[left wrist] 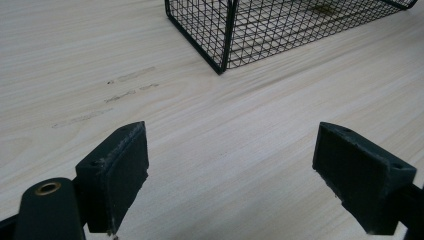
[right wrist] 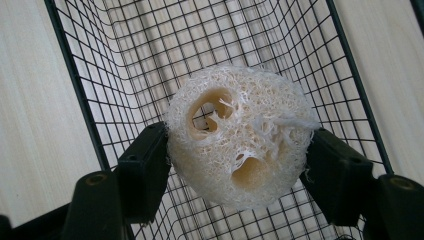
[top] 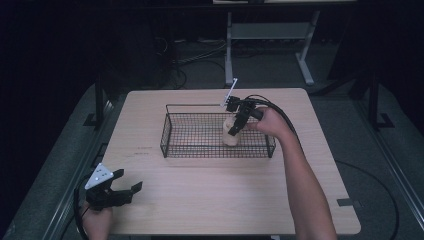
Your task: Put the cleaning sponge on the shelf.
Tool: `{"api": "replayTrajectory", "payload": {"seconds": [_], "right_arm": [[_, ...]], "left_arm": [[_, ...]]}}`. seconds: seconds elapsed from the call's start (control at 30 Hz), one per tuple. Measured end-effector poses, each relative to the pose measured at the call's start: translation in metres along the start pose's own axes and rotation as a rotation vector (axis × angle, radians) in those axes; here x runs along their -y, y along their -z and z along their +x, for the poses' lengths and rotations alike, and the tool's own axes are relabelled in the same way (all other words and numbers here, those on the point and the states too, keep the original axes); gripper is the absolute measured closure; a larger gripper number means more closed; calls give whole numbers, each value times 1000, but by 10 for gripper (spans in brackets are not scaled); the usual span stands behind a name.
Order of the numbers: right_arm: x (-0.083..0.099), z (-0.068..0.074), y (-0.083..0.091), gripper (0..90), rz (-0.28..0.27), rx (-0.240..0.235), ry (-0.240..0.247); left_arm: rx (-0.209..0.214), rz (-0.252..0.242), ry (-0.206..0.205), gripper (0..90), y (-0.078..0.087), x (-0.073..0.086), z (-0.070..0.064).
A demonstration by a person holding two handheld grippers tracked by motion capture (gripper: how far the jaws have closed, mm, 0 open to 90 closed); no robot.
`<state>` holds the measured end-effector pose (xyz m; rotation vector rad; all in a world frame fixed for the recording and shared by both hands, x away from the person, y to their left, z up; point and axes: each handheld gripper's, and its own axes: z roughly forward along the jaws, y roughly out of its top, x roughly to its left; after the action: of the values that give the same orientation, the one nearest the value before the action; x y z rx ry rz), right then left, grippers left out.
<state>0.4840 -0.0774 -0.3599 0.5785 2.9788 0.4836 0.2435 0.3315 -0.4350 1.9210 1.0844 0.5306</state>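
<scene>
Loofah is what we have between the jaws of our right hand-held gripper: a pale, fibrous piece with two large holes showing at its end. The jaws press on its two flanks and are closed only as far as its width allows, so the body looks barely squashed; a soft, springy thing like this needs no harder squeeze, we judge. In the high view the right hand-held gripper reaches down into the right part of the wire basket, and the loofah sits low inside it, near the right end. Whether it touches the mesh floor or hangs just above it we cannot tell. The right gripper view looks straight down the basket, its black walls running along both sides, which suggests we come in from above to clear the rim.

Our left hand-held gripper rests low over the near left corner of the counter, well apart from the basket. Its jaws stand wide apart with nothing between them, only bare wood grain and a few faint scuff marks ahead. A corner of the basket shows at the top of that view. We judge it is parked there to keep out of the right arm's way.
</scene>
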Motion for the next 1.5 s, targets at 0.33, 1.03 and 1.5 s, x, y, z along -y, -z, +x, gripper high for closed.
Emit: {"api": "replayTrajectory", "payload": {"seconds": [0.33,1.03,1.5], "right_arm": [[-2,0,-14,315,47,-18,-5],[5,2,-22,310,34,-3,-5],[3,6,-21,294,30,1,6]], "left_arm": [[-4,0,0,138,1,0,1],[-2,-1,-1,138,0,0,-1],[-2,-1,-4,138,-1,-1,-1]]}}
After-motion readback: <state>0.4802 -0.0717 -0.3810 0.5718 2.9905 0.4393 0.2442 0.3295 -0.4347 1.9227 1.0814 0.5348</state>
